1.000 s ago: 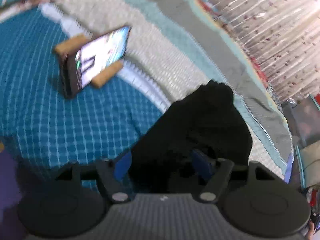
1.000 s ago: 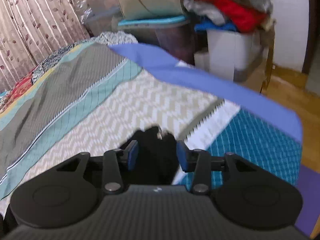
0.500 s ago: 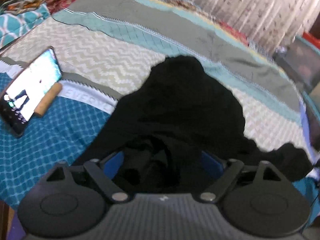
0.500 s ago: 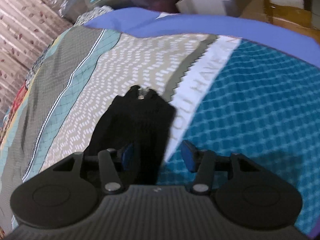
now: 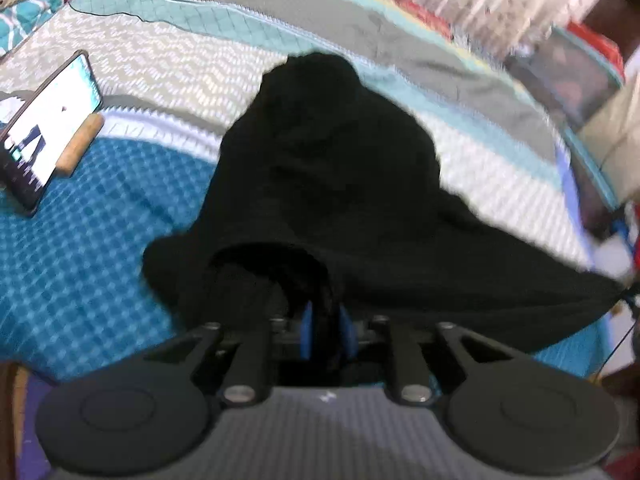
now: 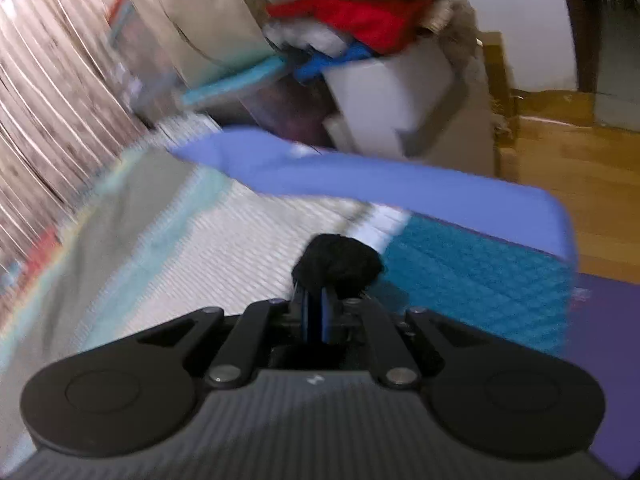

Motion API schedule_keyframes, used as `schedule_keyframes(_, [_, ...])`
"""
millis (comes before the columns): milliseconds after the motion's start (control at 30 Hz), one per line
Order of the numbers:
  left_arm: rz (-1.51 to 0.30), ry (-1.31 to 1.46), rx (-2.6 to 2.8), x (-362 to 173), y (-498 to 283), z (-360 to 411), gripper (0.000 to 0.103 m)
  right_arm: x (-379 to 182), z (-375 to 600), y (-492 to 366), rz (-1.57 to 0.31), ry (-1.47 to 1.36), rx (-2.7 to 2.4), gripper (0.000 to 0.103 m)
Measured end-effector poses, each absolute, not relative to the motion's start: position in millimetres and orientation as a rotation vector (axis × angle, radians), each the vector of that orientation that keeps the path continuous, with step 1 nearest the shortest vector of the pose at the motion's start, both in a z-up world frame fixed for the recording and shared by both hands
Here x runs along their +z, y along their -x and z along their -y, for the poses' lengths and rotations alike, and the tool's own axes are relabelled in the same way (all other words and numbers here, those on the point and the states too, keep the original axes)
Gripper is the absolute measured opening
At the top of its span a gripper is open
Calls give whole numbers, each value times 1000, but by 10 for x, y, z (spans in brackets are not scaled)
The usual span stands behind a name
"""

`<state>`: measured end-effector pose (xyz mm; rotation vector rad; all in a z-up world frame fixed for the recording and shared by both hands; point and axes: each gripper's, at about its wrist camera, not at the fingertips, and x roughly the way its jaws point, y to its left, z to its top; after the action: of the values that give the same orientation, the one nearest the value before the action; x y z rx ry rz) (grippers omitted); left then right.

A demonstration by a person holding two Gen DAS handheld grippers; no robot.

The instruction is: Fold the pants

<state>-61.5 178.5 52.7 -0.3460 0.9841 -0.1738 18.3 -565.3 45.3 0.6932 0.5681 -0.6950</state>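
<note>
My left tongs (image 5: 323, 330) pinch black fabric pants (image 5: 332, 168); my right tongs (image 6: 316, 316) clamp bunched end; lit phone on wooden stand (image 5: 48, 132) nearby on patterned bed quilt (image 5: 92, 240).

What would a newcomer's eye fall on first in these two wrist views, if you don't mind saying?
First, the black pants, heaped across the middle of the patterned bedspread, with the left gripper shut on a fold at their near edge. In the right view, the right gripper pinches a black bunch of the same cloth. Next, the lit phone propped at the far left.
</note>
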Motion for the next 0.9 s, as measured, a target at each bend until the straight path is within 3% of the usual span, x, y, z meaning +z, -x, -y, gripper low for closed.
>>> schedule_keyframes(33, [-989,333,-172,501,673,-1775,28,370,5677,-108,-600,-696,-728,25])
schedule_keyframes(67, [-989,328,-167,492,729,-1783,35,303,5681,-36,-608,-709,-767,43])
schedule_keyframes(133, [-975,350,-162,539,808,-1860,37,215,5685,126,-587,-739,-851,49])
schedule_keyframes(467, [-816,429,14,886,647,-2440,62,602,5178,-4,-470,-624,-715,49])
schedule_keyframes(700, [-927,328,23,521,212,-2243,53,606,4275,-762,-625,-559,-265,40])
schedule_keyframes(767, [-894,317,27,540,105,-2242,59,529,3933,-1066,-679,-550,-135,33])
schedule_keyframes(900, [-836,328,35,649,-375,-2295,66,290,3176,-1585,-804,-532,102,32])
